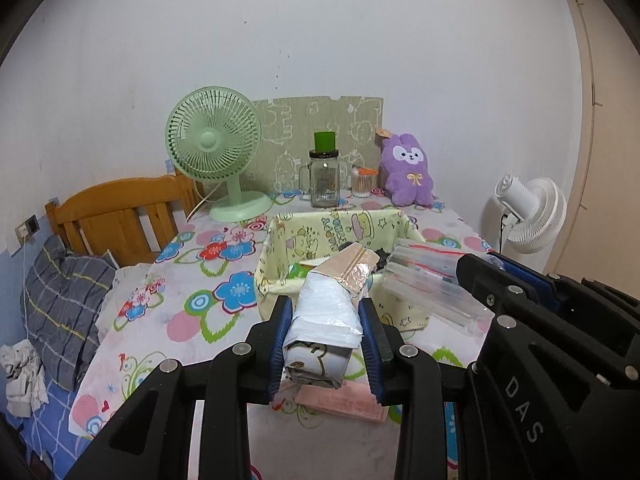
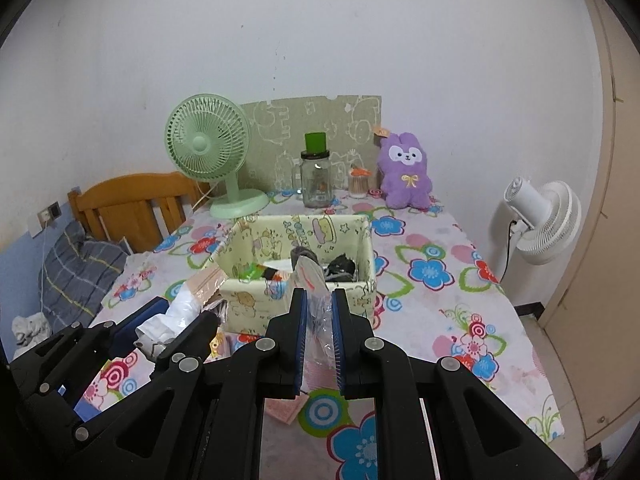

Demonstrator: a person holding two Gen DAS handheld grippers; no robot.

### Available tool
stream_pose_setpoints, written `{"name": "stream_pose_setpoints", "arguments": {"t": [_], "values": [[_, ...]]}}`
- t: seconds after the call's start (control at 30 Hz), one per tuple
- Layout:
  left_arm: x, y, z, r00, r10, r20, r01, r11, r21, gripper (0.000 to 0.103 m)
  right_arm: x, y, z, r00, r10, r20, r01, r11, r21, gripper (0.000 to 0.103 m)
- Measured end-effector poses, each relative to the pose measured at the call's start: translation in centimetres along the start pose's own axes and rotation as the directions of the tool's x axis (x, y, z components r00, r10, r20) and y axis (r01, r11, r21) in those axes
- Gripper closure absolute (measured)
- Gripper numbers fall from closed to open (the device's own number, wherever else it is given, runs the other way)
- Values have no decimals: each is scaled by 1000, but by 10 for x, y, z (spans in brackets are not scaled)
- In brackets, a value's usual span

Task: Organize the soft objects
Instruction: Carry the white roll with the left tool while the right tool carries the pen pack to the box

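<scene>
My left gripper (image 1: pixel 325 334) pinches a white wrapped packet (image 1: pixel 320 320); my right gripper (image 2: pixel 319 334) is clamped on a clear plastic pouch (image 2: pixel 316 304). Both angle downward, side by side, held above the flowered tablecloth (image 2: pixel 440 320), near the yellow fabric bin (image 2: pixel 296 248).

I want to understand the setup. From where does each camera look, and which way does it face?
Left wrist: sits behind the left tongs, shut on a white packet, facing the fabric box; right tongs at right.
Right wrist: behind the right tongs, shut on a clear bag.
Both share box, green fan, purple plush.
</scene>
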State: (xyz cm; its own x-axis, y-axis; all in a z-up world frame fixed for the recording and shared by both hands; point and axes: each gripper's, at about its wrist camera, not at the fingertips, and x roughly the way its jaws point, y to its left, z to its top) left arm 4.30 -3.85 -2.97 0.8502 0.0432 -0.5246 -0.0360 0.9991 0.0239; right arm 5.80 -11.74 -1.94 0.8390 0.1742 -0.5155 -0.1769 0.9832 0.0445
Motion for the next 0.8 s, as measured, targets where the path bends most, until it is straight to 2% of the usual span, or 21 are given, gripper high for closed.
{"name": "stream_pose_setpoints", "arguments": {"t": [0.8], "values": [[29, 4, 49, 999, -4, 43, 4, 1000, -8, 70, 30, -2, 52, 1000, -3, 29, 3, 1000, -2, 88]]}}
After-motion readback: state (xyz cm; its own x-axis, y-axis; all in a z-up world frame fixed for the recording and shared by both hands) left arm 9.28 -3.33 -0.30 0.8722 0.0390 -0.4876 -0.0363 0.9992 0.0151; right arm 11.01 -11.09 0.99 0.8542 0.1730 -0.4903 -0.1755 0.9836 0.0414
